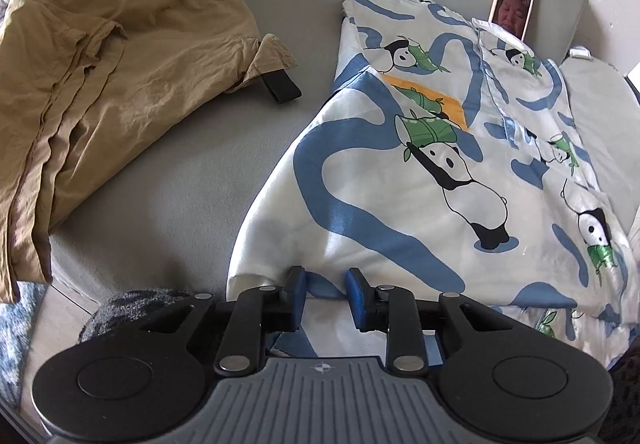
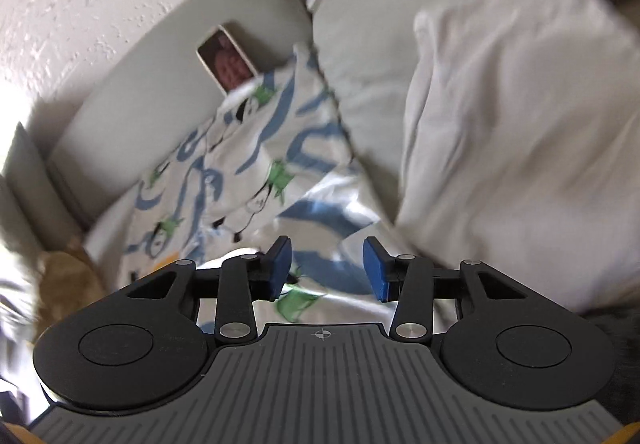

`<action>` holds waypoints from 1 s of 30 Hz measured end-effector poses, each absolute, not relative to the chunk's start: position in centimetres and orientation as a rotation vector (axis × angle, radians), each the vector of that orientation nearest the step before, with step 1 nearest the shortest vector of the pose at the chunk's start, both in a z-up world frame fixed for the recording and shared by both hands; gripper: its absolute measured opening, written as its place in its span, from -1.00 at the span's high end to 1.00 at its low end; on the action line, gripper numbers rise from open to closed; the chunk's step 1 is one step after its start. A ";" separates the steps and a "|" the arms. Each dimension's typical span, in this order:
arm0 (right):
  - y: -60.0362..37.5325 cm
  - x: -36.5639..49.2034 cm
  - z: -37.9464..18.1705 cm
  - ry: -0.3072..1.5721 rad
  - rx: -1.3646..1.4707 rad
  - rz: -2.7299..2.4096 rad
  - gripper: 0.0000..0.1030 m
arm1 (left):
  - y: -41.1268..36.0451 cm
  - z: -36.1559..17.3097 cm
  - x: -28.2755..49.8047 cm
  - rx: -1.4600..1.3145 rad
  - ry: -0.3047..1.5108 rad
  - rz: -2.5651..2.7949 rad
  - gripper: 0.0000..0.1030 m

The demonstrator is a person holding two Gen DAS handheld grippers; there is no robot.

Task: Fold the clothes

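A white garment printed with pandas and blue swirls (image 1: 420, 172) lies spread on the grey sofa seat (image 1: 192, 164). My left gripper (image 1: 326, 280) is open, its blue pads at the garment's near edge with cloth between them. In the right wrist view, which is blurred, the same panda garment (image 2: 248, 172) lies below my right gripper (image 2: 327, 258), which is open and empty just above the cloth.
A tan garment (image 1: 120, 56) lies crumpled on the left of the sofa. A phone (image 1: 512, 4) leans against the sofa back behind the panda garment; it also shows in the right wrist view (image 2: 226, 62). A pale cushion or cloth pile (image 2: 520, 144) is at the right.
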State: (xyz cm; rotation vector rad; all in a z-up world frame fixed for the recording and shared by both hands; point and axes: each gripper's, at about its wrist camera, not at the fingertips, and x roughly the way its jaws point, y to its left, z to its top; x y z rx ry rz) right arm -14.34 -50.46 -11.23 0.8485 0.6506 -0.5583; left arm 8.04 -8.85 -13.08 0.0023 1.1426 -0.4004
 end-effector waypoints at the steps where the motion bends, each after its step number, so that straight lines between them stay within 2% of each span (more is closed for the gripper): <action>1: -51.0 -13.5 -12.2 0.680 0.881 -0.560 0.12 | -8.9 -13.1 8.0 0.002 1.142 -0.399 0.46; 5: -53.1 -11.0 -16.5 0.731 1.015 -0.575 0.21 | -9.0 -13.1 8.0 -0.003 1.150 -0.387 0.44; 6: -53.2 -10.8 -17.0 0.720 0.975 -0.613 0.40 | -9.0 -13.1 8.1 -0.008 1.154 -0.383 0.44; 7: -53.3 -10.6 -17.4 0.712 0.933 -0.658 0.68 | -9.0 -13.1 8.2 -0.011 1.158 -0.382 0.44; 9: -53.6 -11.0 -17.4 0.686 0.928 -0.718 0.75 | -9.0 -13.2 8.3 -0.012 1.160 -0.384 0.44; 11: -52.8 -11.6 -16.2 0.663 0.922 -0.747 0.69 | -9.0 -13.2 8.3 -0.014 1.160 -0.384 0.44; 13: -51.1 -12.1 -14.2 0.637 0.847 -0.757 0.28 | -8.9 -13.2 8.4 -0.023 1.161 -0.380 0.44; 15: -49.6 -12.5 -12.4 0.621 0.801 -0.730 0.05 | -8.9 -13.2 8.4 -0.031 1.163 -0.379 0.45; 19: -47.4 -13.8 -10.2 0.659 0.767 -0.606 0.00 | -8.9 -13.1 8.4 -0.036 1.164 -0.375 0.45; 22: -46.8 -14.4 -10.8 0.753 0.824 -0.493 0.00 | -8.9 -13.0 8.2 -0.039 1.165 -0.374 0.43; 24: -46.4 -15.0 -11.7 0.816 0.883 -0.451 0.05 | -8.9 -12.5 7.6 -0.044 1.178 -0.390 0.29; 26: -45.7 -16.2 -11.1 0.794 0.907 -0.438 0.05 | -8.7 -11.3 6.3 -0.019 1.168 -0.426 0.15; 30: -44.6 -18.7 -7.9 0.729 0.874 -0.403 0.03 | -7.7 -8.4 3.7 0.011 1.108 -0.509 0.07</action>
